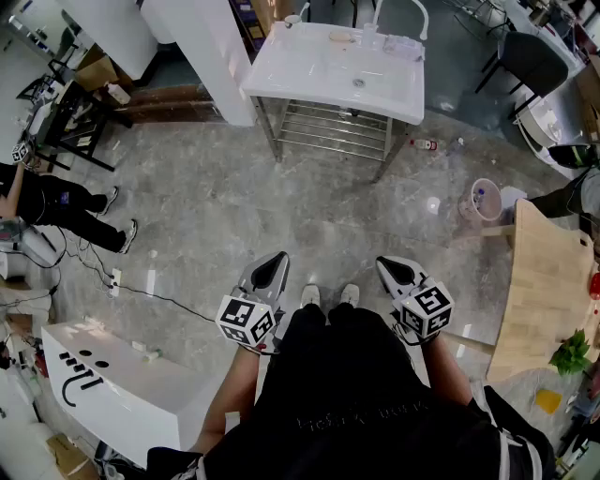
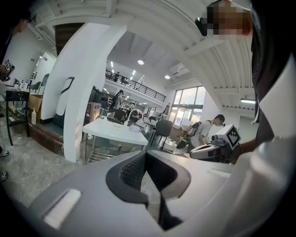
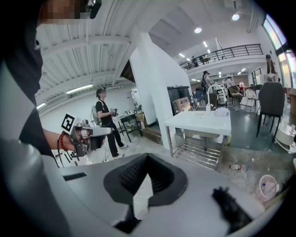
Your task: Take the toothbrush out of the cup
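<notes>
Grey stone floor (image 1: 234, 216), open workshop. A white washstand (image 1: 309, 66) on a steel frame stands at the far side, next to a white pillar (image 1: 202, 52). A pale wooden table (image 1: 548, 281) is at the right edge, with a pink bucket (image 1: 486, 199) on the floor just beside its far corner. A bystander in black (image 1: 56, 202) is at the left edge.

Both claws are held low in front of the body, well apart from the washstand, one on either side of the wearer's shoes (image 1: 328, 295).

- The left gripper (image 1: 272, 267) tilts slightly down. In its own view the jaw tips meet, with nothing between them and nothing touched.
- The right gripper (image 1: 396, 272) tilts down more steeply. Its jaws are also fully closed and empty, pointing at bare floor.

Task item: a small clear vessel (image 1: 370, 37) sits at the back of the washstand top, near the tap (image 1: 401, 11). It is too small to tell whether it is the cup. The toothbrush cannot be made out in any view.
</notes>
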